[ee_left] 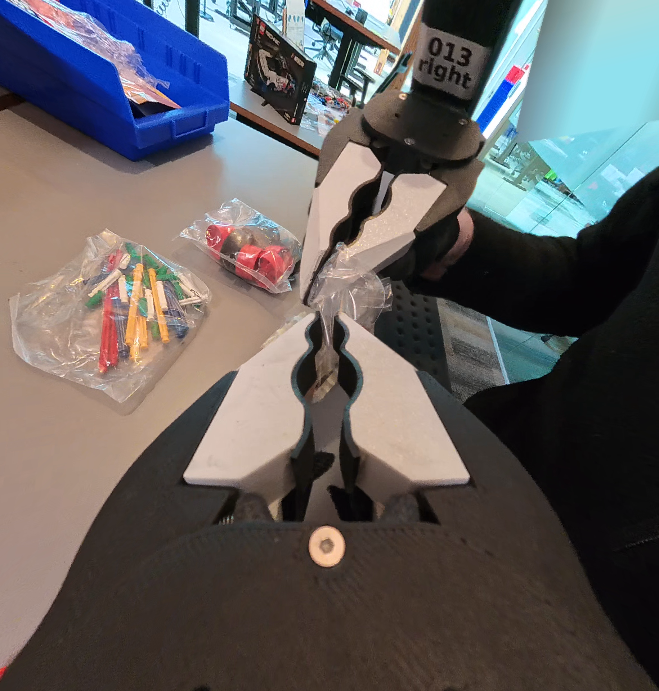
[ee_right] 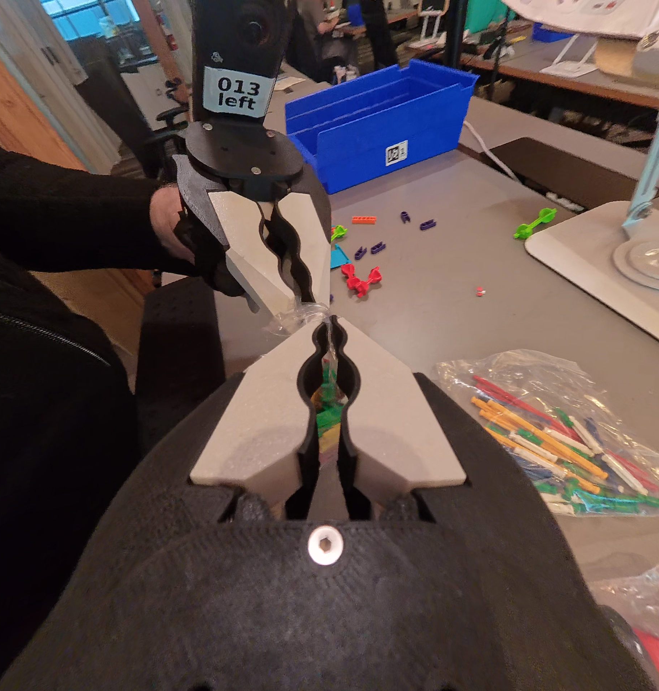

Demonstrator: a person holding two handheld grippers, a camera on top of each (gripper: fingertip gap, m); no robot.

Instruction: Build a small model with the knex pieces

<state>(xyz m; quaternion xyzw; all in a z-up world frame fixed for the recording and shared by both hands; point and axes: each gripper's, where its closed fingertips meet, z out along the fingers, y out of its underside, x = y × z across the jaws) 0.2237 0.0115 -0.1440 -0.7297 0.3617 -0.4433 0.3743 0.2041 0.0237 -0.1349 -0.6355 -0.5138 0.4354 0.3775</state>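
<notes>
Left gripper (ee_left: 326, 318) and right gripper (ee_right: 330, 321) both clenched on clear bag (ee_left: 343, 284), held between them above near table (ee_left: 40, 467) edge. Film thin, slippery, tears easily; contents probably small light parts. Grip top edge.

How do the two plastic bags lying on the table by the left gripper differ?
The bag of sticks is larger and lies flat, holding thin red, yellow, green, white and blue pieces. The bag of wheels is smaller and bulges, holding chunky red and black round parts, and lies nearer the right gripper. Both are clear.
</notes>
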